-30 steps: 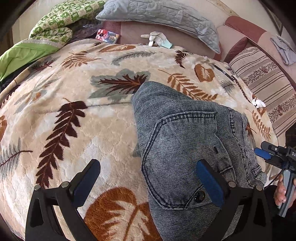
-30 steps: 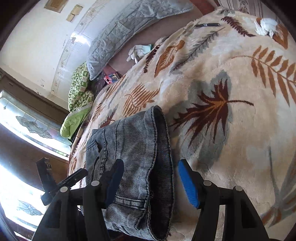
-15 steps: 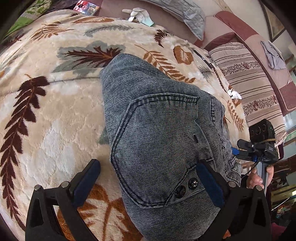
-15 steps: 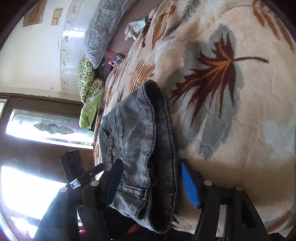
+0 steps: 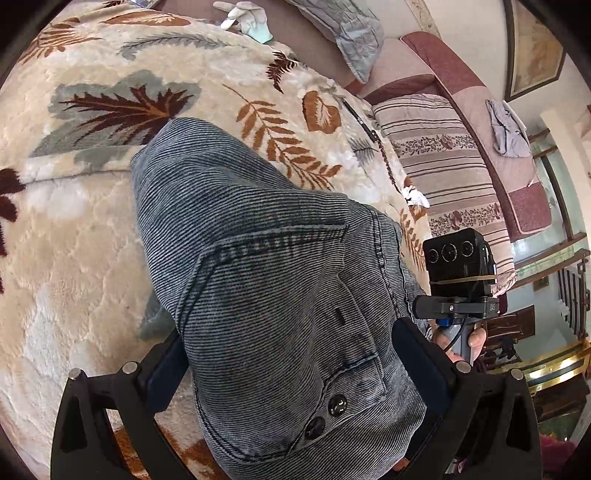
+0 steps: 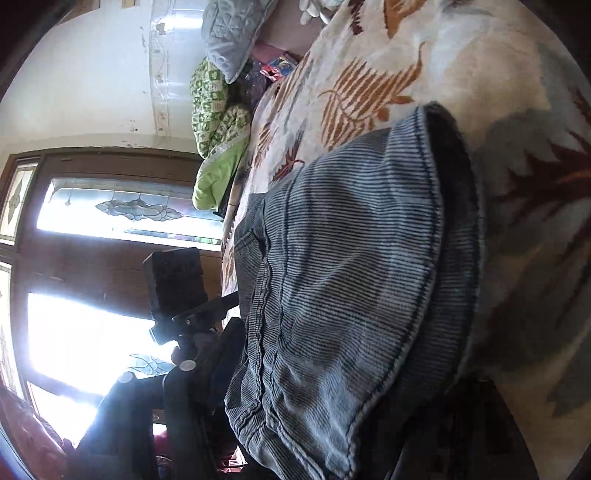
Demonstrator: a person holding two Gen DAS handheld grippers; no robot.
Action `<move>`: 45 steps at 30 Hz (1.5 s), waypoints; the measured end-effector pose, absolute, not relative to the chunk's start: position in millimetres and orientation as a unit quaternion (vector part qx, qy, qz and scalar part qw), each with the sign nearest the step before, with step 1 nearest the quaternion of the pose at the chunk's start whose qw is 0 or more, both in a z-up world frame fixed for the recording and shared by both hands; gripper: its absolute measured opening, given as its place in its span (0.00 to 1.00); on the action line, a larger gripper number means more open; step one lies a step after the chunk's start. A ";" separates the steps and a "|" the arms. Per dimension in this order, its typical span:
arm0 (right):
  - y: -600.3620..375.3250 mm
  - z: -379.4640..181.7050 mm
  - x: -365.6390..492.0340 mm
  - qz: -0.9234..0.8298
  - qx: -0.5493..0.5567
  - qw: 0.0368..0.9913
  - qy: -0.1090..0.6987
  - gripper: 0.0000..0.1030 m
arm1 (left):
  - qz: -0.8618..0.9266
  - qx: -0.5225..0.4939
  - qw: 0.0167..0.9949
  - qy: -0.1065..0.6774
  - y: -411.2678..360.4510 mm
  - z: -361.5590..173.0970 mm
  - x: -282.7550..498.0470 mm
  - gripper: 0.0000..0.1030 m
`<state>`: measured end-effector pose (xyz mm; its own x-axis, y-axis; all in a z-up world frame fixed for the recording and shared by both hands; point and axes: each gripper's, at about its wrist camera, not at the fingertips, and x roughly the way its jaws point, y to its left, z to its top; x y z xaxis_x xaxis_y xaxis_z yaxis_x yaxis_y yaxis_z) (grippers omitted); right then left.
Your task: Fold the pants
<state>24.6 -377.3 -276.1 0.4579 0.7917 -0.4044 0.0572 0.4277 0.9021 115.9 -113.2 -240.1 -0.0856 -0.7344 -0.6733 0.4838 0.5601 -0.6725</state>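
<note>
Left gripper point(image 5: 291, 373) jaws sitting wide, straddling the folded pants point(image 5: 266, 280) at the pocket end; right gripper point(image 6: 332, 406) mostly hidden by denim — jaw state can't tell; pants lying on the leaf-print blanket point(image 5: 92, 229); grey pillow point(image 5: 343, 33) sitting beyond.

The pants point(image 5: 280, 295) covered the inner faces of both left gripper point(image 5: 295, 373) fingers, so contact with the cloth could not be judged. Their lower end ran off the bottom edge. In the right wrist view the pants point(image 6: 351, 277) hid the right gripper point(image 6: 332, 387) almost wholly; whether it gripped was unclear. Left of the pants, glare from the window point(image 6: 81, 332) washed out the other tool. The small card point(image 6: 277, 66) beyond the pants was too blurred to read.
</note>
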 end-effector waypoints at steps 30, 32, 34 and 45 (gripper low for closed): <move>-355.8 -222.1 7.4 0.200 0.394 0.818 0.368 0.42 | -0.426 -0.044 0.784 0.449 -92.3 -173.6 89.1 0.22; -356.4 -213.0 11.0 0.205 0.405 0.816 0.358 0.42 | -0.419 -0.047 0.790 0.445 -88.7 -162.4 94.0 0.22; -358.6 -201.6 16.9 0.210 0.413 0.815 0.349 0.42 | -0.414 -0.055 0.794 0.442 -85.6 -152.7 102.4 0.22; -355.4 -158.2 86.6 0.226 0.437 0.813 0.312 0.42 | -0.337 -0.078 0.833 0.432 -79.3 -120.2 166.2 0.22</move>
